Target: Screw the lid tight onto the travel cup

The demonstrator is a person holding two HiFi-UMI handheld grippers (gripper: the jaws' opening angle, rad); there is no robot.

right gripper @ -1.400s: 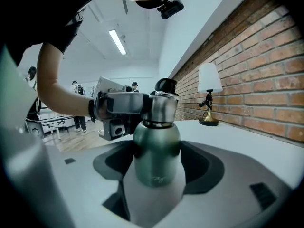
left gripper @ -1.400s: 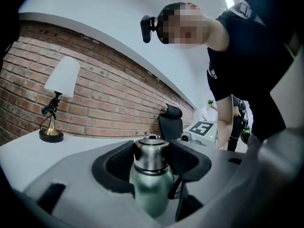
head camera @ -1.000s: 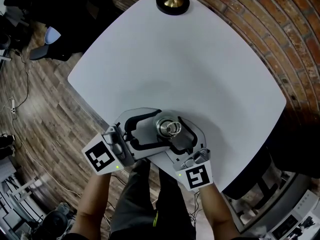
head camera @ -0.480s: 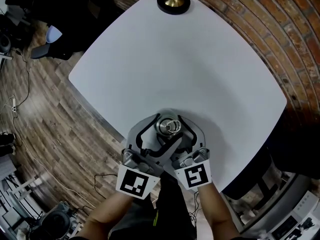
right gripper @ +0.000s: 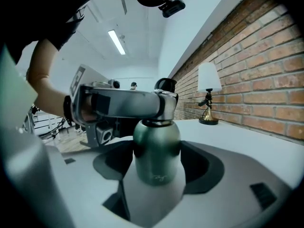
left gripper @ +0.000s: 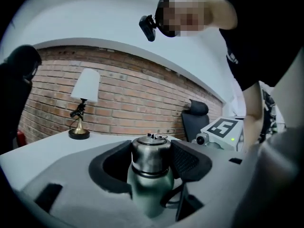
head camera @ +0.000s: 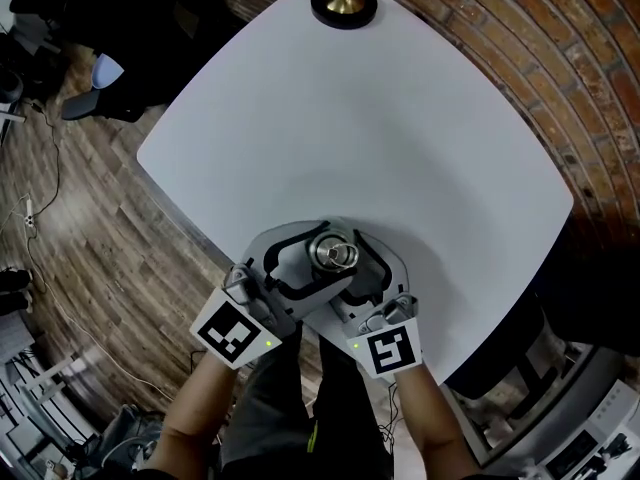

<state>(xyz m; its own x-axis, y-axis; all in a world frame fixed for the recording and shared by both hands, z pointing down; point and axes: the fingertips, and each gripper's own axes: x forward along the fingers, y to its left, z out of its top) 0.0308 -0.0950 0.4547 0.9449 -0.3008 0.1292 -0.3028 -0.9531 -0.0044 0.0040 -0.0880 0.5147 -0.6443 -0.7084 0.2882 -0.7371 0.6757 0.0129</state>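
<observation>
Regripping for another twist: my left tool (left gripper: 151,161) swung back round and is closing on the lid (left gripper: 150,151), not biting yet, while my right tool (right gripper: 156,164) clamps the travel cup (right gripper: 156,144) at 6 o'clock on the surface (head camera: 350,118).

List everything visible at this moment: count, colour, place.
travel cup: one, green, upright near the table's near edge
lid: one, steel, on the travel cup
table lamp: one, white shade, brass base, table's far edge
table: one, white
office chair: one, black, by the brick wall
brick wall: one, red-brown, beyond the table
floor: wood planks, left of the table
left gripper: one, grey, jaws closing, lid between them
right gripper: one, grey, clamped on the travel cup's body
</observation>
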